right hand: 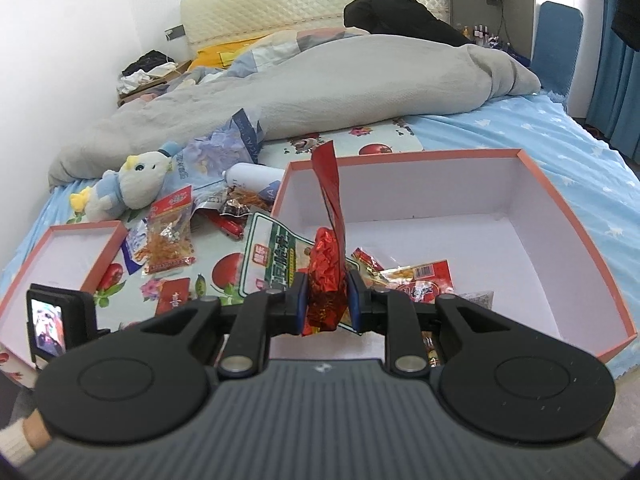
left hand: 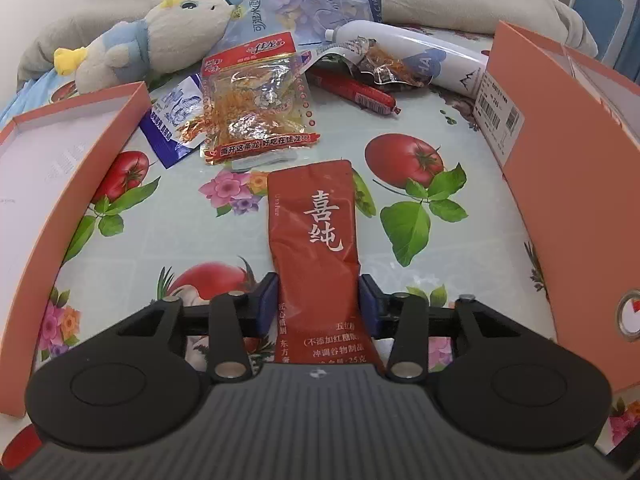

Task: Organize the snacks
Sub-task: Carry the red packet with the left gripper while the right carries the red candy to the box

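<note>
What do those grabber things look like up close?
Each tool, left and right, has a grey ribbed body, two round black discs, black linkage arms with silver pins, and blue pads on its fingertips. A cream knitted cuff peeks in beside the right one.

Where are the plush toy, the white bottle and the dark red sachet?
plush toy [left hand: 160, 36]: left wrist view, on its pale body.
white bottle [left hand: 404, 48]: left wrist view, mid-barrel.
dark red sachet [left hand: 316, 220]: left wrist view, on the white characters of its front.
</note>
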Available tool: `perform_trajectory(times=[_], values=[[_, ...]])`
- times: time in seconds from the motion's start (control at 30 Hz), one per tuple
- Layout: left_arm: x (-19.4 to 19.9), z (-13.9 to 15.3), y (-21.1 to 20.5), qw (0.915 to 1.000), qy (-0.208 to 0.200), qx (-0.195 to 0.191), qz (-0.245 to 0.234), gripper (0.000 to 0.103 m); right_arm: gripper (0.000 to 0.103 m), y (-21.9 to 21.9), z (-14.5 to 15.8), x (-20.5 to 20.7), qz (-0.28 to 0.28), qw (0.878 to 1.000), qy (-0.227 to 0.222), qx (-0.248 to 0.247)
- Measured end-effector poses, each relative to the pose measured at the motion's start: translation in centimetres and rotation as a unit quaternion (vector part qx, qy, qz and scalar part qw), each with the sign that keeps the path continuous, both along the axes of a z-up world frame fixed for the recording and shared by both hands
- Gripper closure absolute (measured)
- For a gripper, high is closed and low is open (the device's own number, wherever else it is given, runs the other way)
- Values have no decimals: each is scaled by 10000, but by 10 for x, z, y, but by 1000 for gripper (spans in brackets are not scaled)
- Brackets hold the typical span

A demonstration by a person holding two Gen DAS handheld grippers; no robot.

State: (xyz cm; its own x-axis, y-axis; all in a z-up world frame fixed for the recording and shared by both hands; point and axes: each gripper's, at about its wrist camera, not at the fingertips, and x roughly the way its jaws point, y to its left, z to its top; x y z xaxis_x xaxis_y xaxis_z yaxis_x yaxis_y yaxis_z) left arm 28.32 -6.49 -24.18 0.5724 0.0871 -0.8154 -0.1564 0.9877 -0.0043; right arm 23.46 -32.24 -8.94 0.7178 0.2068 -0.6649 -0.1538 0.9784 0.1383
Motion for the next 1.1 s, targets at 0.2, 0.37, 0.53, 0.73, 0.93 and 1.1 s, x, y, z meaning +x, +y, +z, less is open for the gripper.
perform_trajectory(times=[0.2,0.37,0.53,0.73,0.93,1.1], values=[[-3,12,-1,9998,-14,-190,32,63,79,2,-2,5,-11,9999,111,-4],[-8,32,1,9993,-127,-345,41,64,79,4,-4,7,-15,9999,158,-25],[-10,61,3,9983,-271,-521,39,64,79,5,2,8,-23,10000,66,-35],[-3,118,-9,9947,-719,-723,-165,64,79,-5,18,13,-192,9997,-126,44],[10,186,-37,9849,-1333,-891,-658,64,79,-16,44,19,-310,9986,-426,30],[23,223,-72,9740,-1558,-1100,-1224,63,79,-30,54,26,-435,9980,-456,-38]])
